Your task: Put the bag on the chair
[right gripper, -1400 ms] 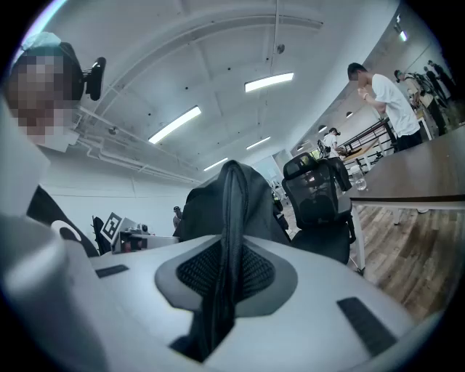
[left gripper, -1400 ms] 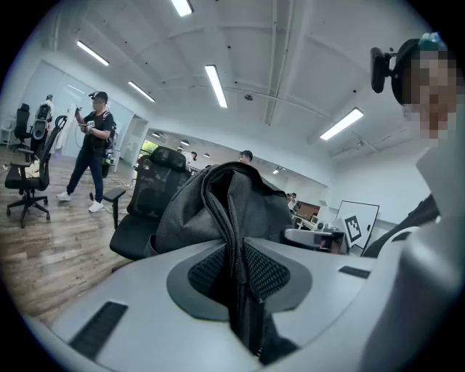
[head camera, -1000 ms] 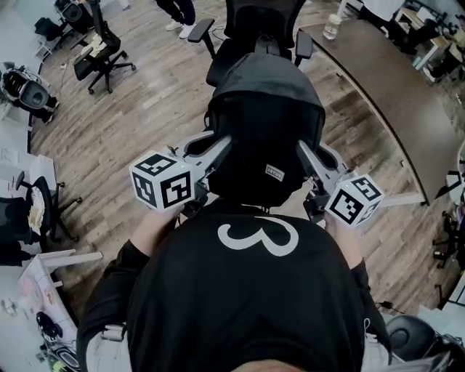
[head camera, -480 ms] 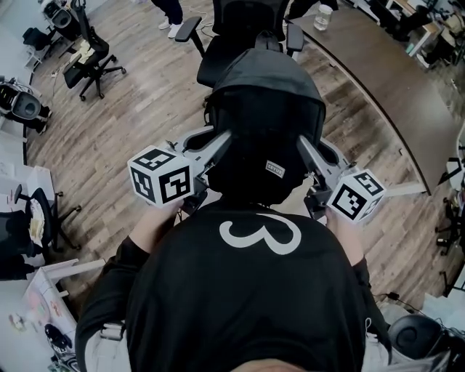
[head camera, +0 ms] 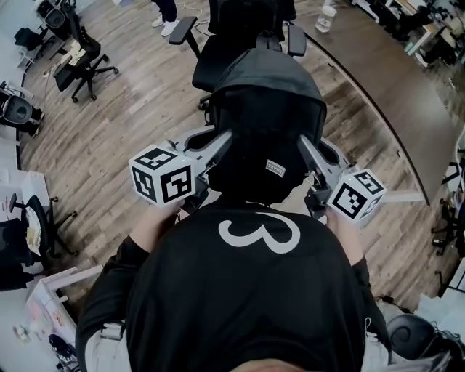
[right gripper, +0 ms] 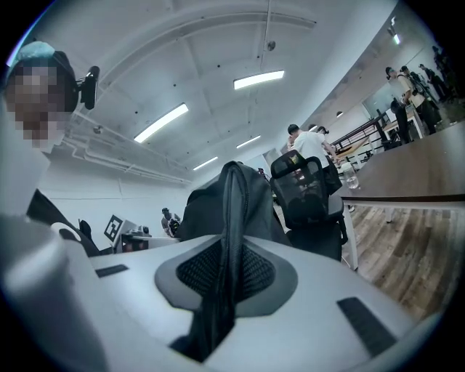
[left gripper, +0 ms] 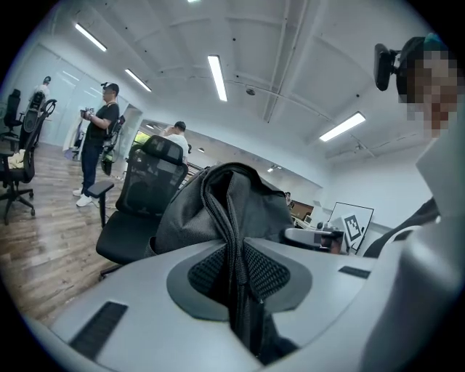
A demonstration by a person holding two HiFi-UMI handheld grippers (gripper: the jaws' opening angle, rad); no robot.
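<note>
A dark grey backpack (head camera: 265,123) hangs in front of me, carried between both grippers above the wooden floor. My left gripper (head camera: 221,145) is shut on the bag's left side; in the left gripper view a fold of its fabric (left gripper: 236,261) is pinched between the mesh pads. My right gripper (head camera: 305,149) is shut on the bag's right side, a fold (right gripper: 225,247) squeezed between its pads. The black office chair (head camera: 218,43) stands just beyond the bag, its seat (left gripper: 127,232) and mesh back (right gripper: 309,192) facing me. Its armrests flank the bag's top.
A long curved dark table (head camera: 392,87) runs along the right, with a clear bottle (head camera: 325,18) on its end. Other office chairs (head camera: 80,62) stand at the far left. A person's feet (head camera: 163,22) are beyond the chair. Desks with clutter line the left edge (head camera: 29,218).
The bag and both grippers have moved forward toward the black chair, which now lies closer and partly under the bag's top. Both grips are unchanged.
</note>
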